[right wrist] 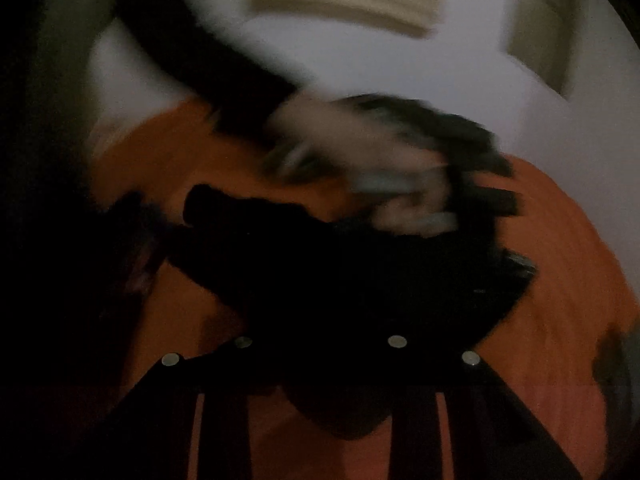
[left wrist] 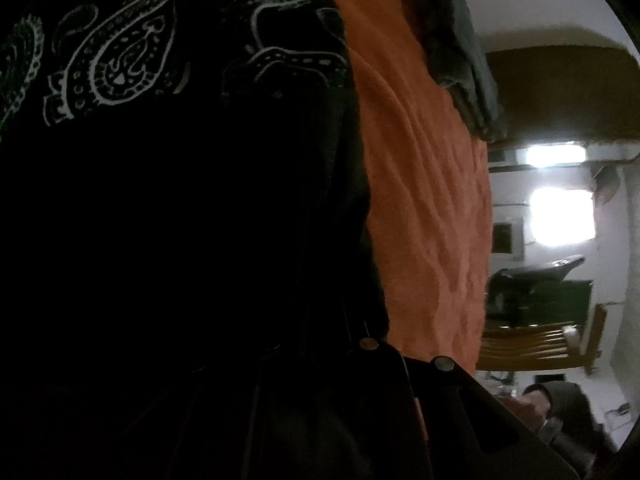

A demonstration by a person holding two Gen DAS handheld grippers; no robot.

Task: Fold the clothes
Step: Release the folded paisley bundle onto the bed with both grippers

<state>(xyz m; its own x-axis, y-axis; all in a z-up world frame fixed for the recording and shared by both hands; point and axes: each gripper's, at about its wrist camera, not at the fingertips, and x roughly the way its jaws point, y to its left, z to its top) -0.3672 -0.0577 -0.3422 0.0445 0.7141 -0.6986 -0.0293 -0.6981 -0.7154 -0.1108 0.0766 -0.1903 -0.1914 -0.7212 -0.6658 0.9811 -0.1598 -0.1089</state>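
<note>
Patterned garment point(left wrist: 120, 52) spread on the bed point(left wrist: 420, 200), left of a folded stack point(left wrist: 460, 60) at the bed's far edge. Wooden chair point(left wrist: 532, 344) beyond the bed, right.

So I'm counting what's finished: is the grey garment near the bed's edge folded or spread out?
Folded: the grey garment sits as a compact layered stack on the orange bedspread.

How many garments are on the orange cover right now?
2: a black paisley garment in the left wrist view's foreground, and a folded grey one at the cover's far edge. More may be hidden.
</note>
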